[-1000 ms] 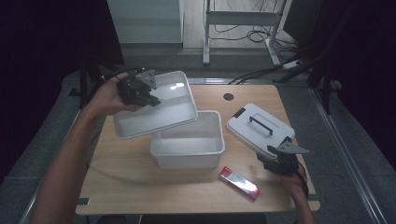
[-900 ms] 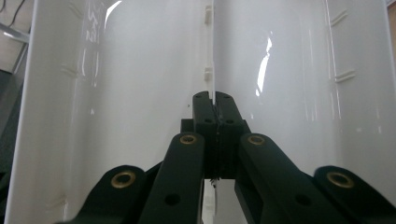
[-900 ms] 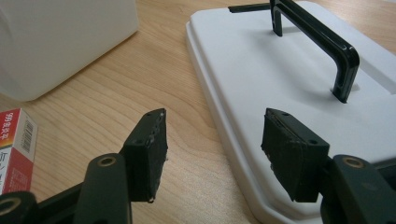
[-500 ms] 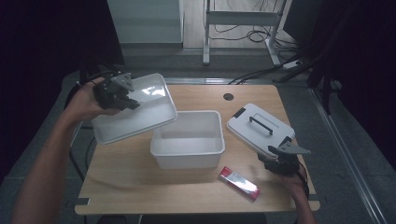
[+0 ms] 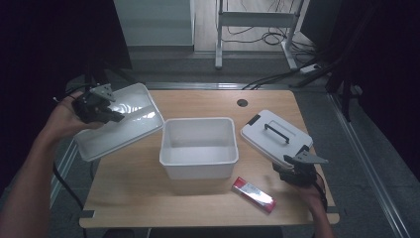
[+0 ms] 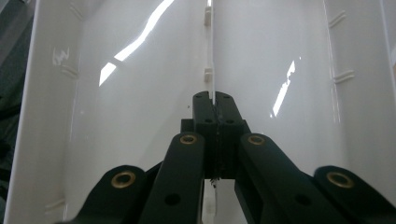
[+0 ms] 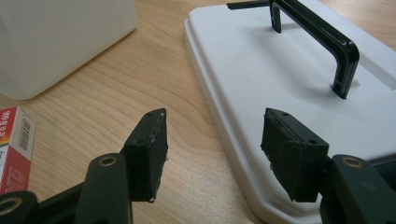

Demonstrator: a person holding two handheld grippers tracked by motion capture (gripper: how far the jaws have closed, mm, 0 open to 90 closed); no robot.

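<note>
A: What sat nearest the person?

B: At about five o'clock on the counter (image 5: 148,198) the right tool (image 7: 212,144) rested low, its jaws spread with nothing between them; one jaw hung over the edge of the white lid with the black handle (image 5: 275,135), the other over bare wood. A red box (image 5: 254,194) lay just beside it, toward six o'clock.

A: And the middle?

B: An open white tub (image 5: 198,147) stood at the centre, apart from both tools.

A: Where was the thing being handled?

B: Out at nine to ten o'clock. The left tool (image 6: 213,100) was pressed together on a thin rib of the white tray (image 5: 121,120), which hung tilted over the counter's left edge, clear of the tub.
</note>
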